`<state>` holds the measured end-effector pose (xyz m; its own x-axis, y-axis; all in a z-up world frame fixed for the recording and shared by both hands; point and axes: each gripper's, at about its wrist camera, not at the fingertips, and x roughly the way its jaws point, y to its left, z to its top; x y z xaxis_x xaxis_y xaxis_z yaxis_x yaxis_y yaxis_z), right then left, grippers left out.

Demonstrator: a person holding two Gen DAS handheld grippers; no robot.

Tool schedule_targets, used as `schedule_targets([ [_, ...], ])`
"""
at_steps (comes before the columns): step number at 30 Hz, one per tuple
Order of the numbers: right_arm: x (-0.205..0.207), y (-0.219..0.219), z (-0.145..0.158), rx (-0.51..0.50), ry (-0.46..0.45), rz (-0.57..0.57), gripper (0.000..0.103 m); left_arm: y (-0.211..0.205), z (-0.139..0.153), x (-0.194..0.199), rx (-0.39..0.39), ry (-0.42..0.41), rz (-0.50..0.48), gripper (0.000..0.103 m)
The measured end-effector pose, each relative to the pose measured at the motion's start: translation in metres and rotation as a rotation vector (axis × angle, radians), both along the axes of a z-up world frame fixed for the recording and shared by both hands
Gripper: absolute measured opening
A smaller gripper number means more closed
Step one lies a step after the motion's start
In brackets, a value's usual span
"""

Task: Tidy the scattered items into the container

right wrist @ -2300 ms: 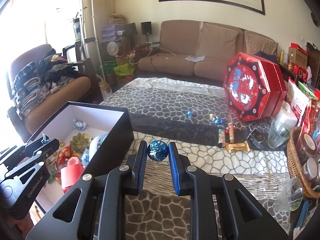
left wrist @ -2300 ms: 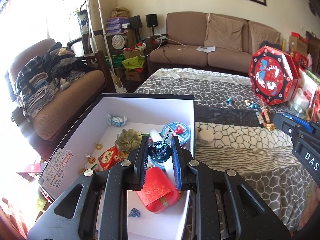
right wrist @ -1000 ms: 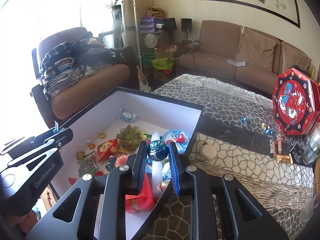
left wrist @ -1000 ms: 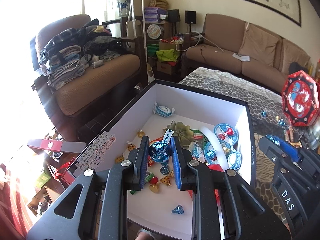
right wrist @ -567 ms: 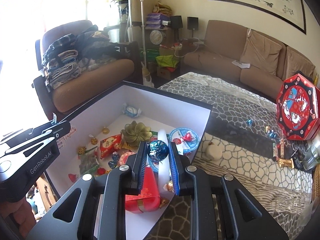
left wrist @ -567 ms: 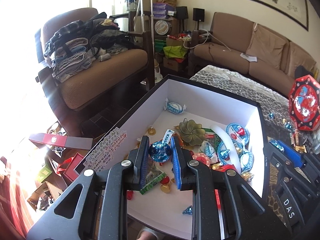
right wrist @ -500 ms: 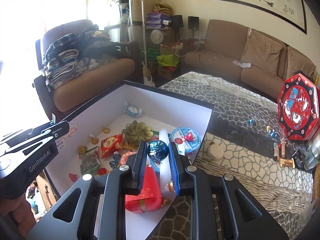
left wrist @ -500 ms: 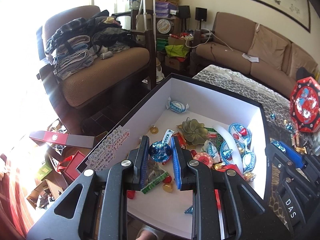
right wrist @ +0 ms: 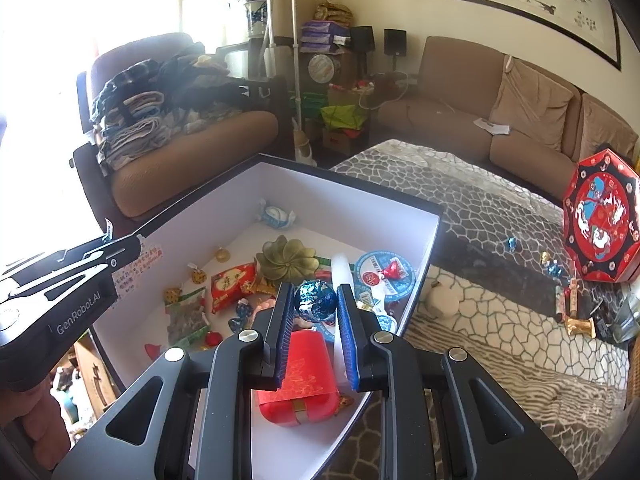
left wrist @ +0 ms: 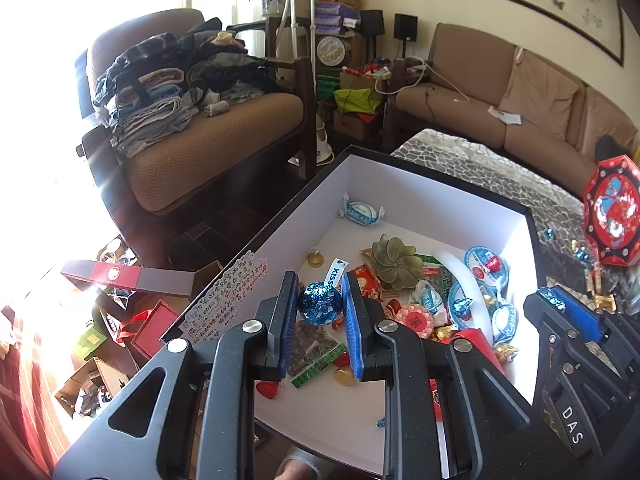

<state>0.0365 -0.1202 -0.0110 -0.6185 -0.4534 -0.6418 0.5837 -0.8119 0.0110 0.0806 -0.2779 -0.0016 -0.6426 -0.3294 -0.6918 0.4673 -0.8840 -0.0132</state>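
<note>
Two blue foil chocolates are gripped: one (left wrist: 320, 304) by the left hand-held gripper (left wrist: 320, 312), one (right wrist: 315, 300) by the right hand-held gripper (right wrist: 314, 312), both above the box (right wrist: 340, 188). The paper flag is shown only in the left view.

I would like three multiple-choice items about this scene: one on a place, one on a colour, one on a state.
1. Where does the red octagonal box stand?
A. inside the white-lined box
B. on the patterned cloth, at the right
C. on the armchair

2. What colour is the foil on the candy in the left claw?
A. blue
B. gold
C. green

3. What is the state of the right claw?
A. open and empty
B. shut on a red packet
C. shut on a blue foil ball

Answers: 1 B, it sits on the cloth outside the white-lined box; 2 A, the wrapper shines blue; 3 C, both pads press the ball.
</note>
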Motion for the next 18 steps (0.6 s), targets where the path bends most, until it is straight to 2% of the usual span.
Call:
schedule_targets([
  [6,0.000,-0.002,-0.002,0.005,-0.008,0.007,0.021,0.003,-0.001,-0.002,0.002,-0.005,-0.012,0.021],
  [9,0.000,-0.007,-0.008,0.048,-0.019,0.018,0.022,0.002,-0.004,-0.005,0.004,-0.027,-0.012,0.021],
  [10,-0.001,-0.009,-0.010,0.072,-0.008,0.003,0.036,0.001,-0.005,-0.006,0.002,-0.033,-0.004,0.029],
  [11,-0.001,-0.009,-0.010,0.091,0.010,-0.016,0.066,0.000,-0.005,-0.007,-0.006,-0.040,0.016,0.053],
  [12,-0.001,-0.009,-0.009,0.098,0.035,-0.034,0.079,-0.002,-0.004,-0.007,-0.019,-0.040,0.044,0.071],
  [13,0.000,-0.006,-0.007,0.093,0.063,-0.046,0.088,-0.004,-0.001,-0.006,-0.038,-0.029,0.074,0.099],
  [14,0.001,-0.003,-0.003,0.080,0.083,-0.055,0.088,-0.006,0.004,-0.002,-0.059,0.004,0.099,0.103],
  [16,-0.001,0.004,0.001,0.048,0.078,-0.061,0.091,-0.008,0.010,0.003,-0.063,0.046,0.114,0.103],
  [18,-0.005,0.009,0.001,0.025,0.054,-0.063,0.091,-0.012,0.010,0.004,-0.046,0.051,0.125,0.103],
])
